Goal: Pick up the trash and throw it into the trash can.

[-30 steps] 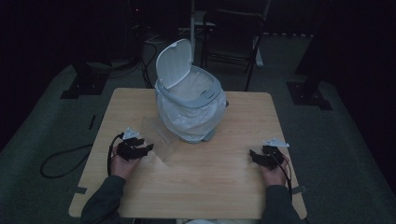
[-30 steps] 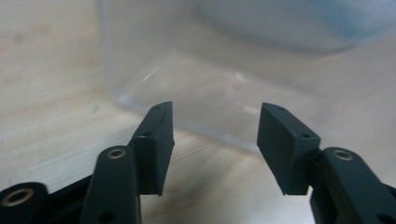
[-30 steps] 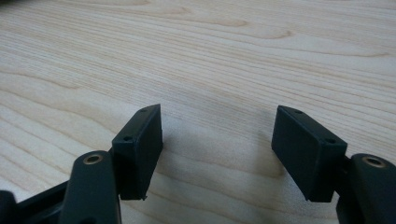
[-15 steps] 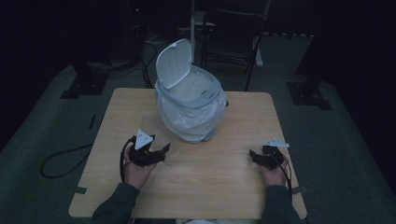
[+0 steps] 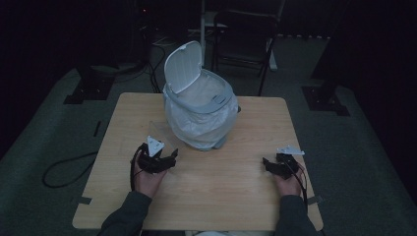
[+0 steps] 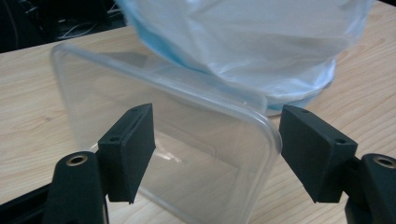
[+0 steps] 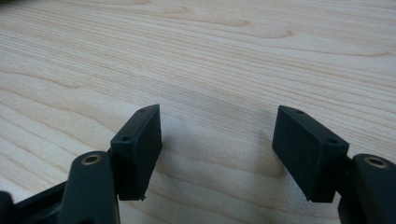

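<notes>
Your left claw [image 5: 172,158] sits low over the wooden counter [image 5: 236,206], jaws spread wide, having just opened. A clear plastic container [image 6: 187,158] stands between them in the left gripper view, though neither pad presses on it: its rounded corner sits just inside the right-hand jaw, and the other jaw stands in front of its clear wall. The container rests on the counter, right up against the bin [image 5: 199,115] with the white bag [image 6: 252,42] draped over it. From above, the bin's lid [image 5: 183,66] is tipped up and open, and the bin stands at the middle of the counter's far half. Over on your right, the right claw [image 7: 217,154] is open too, with bare wood grain between its jaws, well apart from the bin.
</notes>
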